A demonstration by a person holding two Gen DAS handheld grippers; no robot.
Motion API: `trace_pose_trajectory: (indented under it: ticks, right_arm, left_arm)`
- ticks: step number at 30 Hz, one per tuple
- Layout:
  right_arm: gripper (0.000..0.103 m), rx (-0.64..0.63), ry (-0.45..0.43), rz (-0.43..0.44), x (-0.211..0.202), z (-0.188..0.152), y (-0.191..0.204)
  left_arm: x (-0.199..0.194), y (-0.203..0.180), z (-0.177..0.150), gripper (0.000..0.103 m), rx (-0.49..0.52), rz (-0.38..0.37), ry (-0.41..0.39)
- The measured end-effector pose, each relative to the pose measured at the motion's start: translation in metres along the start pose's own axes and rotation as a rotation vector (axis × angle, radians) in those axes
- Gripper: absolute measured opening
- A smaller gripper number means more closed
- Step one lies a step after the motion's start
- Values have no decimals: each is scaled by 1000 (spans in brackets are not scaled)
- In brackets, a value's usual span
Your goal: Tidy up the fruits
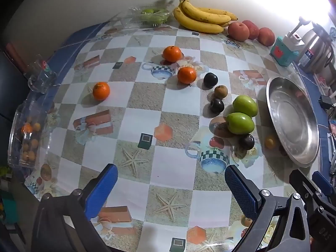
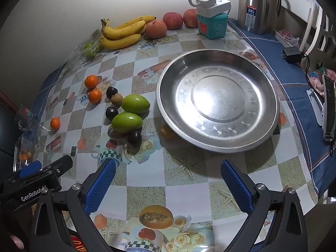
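Left hand-held gripper (image 1: 171, 180): released, jaws spread wide, grasping nothing; hovering over bare counter (image 1: 130, 113).
Right hand-held gripper (image 2: 168, 174): released likewise, jaws apart and empty, pointing at the steel tray (image 2: 271, 96).
Steel tray: sitting straight ahead of the right hand-held gripper, holding nothing; likely the place for the loose fruit.
Green fruits (image 2: 135, 104): two, lying ahead and left of the right hand-held gripper, just beside the tray. Smooth, glossy skin, so probably slippery; judged firm, best taken across the narrow middle.
Dark plums (image 2: 134, 137): small, round, resting against the green pair; one brown fruit (image 2: 116, 99) among them. Likely light and prone to rolling; a centred pinch is advisable.
Oranges (image 1: 101, 91): three, scattered ahead of the left hand-held gripper, the nearest one standing alone to its left. Dimpled rind should be giving decent grip; moderate squeeze.
Bananas (image 1: 201, 16): one bunch, far ahead by the wall. Soft, bruising easily; stem end looks the safest hold.
Apples (image 1: 238, 31): three, beside the bananas, looking firm and heavier.
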State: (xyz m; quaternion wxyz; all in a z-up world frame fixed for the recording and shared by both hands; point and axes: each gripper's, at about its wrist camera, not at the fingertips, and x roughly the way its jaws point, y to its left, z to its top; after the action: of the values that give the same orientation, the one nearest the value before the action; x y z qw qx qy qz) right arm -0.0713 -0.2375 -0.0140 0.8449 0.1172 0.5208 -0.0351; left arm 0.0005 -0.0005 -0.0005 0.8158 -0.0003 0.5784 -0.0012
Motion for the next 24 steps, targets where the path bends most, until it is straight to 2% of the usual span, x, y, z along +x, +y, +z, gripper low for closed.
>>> trace_pose_trajectory:
  ticks: [13,19,24]
  right_arm:
    - [100,8,-20,24,-7,2,-2]
    - [100,26,-19,24,-7,1,-7]
    - [100,22,-19,23,-7,1,-6]
  left_arm:
    - [-8,0,0,103,-8,-7,-59]
    - [-7,-6,0,103,28,19,-5]
    - [-7,-11,-1,103,54,43,-8]
